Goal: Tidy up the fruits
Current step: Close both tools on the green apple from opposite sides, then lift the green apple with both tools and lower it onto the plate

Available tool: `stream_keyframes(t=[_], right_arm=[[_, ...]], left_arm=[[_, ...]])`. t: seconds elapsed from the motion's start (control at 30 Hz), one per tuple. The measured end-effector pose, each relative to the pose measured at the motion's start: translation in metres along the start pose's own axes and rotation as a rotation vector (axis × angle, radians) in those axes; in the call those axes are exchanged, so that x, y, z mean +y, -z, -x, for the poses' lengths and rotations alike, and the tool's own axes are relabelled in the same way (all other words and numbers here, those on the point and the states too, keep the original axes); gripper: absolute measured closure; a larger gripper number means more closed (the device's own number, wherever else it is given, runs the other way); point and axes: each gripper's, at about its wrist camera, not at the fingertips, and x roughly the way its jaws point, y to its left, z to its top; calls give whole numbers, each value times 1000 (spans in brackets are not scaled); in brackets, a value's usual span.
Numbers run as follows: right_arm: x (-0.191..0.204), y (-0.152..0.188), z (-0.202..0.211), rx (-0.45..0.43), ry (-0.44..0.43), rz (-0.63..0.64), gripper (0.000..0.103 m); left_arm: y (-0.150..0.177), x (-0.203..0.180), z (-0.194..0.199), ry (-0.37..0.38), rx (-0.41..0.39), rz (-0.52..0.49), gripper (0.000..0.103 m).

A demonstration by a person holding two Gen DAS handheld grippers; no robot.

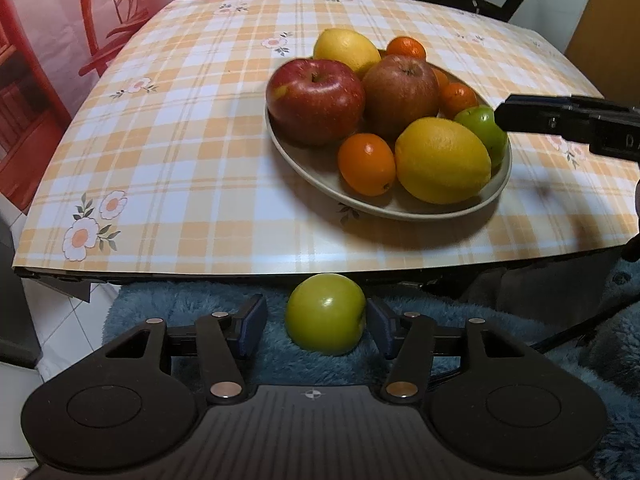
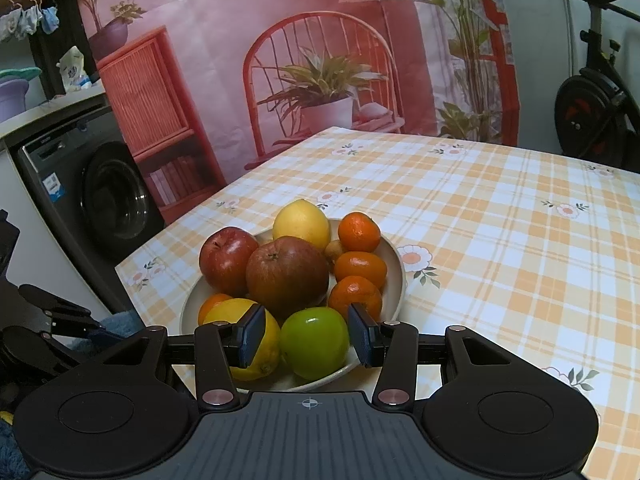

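Green apple (image 1: 325,313) sits between the left gripper (image 1: 316,326) jaws, which stand apart from its skin, over a blue fleece blanket (image 1: 160,312) short of the surface (image 1: 180,160). Right gripper (image 2: 306,334) jaws bracket another green apple (image 2: 314,342) on the plate (image 2: 394,268), narrowly parted, contact unclear. Most fruit is plated; this stray apple remains.

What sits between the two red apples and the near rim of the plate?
In the left wrist view, a mandarin and a lemon lie between the red apples and the plate's near rim.
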Motion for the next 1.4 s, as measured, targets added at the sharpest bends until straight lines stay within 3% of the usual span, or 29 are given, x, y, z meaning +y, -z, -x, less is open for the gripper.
stream_keyframes(t=[0.1,0.2,1.03,1.4], right_arm=[[0,0,0,0,0,0,60],[0,0,0,0,1,-1,60],[-4,1,-1,-4,5,-10,60],[-14,-1,4,-36,62,-34,60]], left_arm=[[-1,0,-3,7,3,-8,46],[1,-1,-1,41,-5,-8,57],[-9,6,36,82,-165,47,58],[-65,-18,43,104,-307,-7,57]])
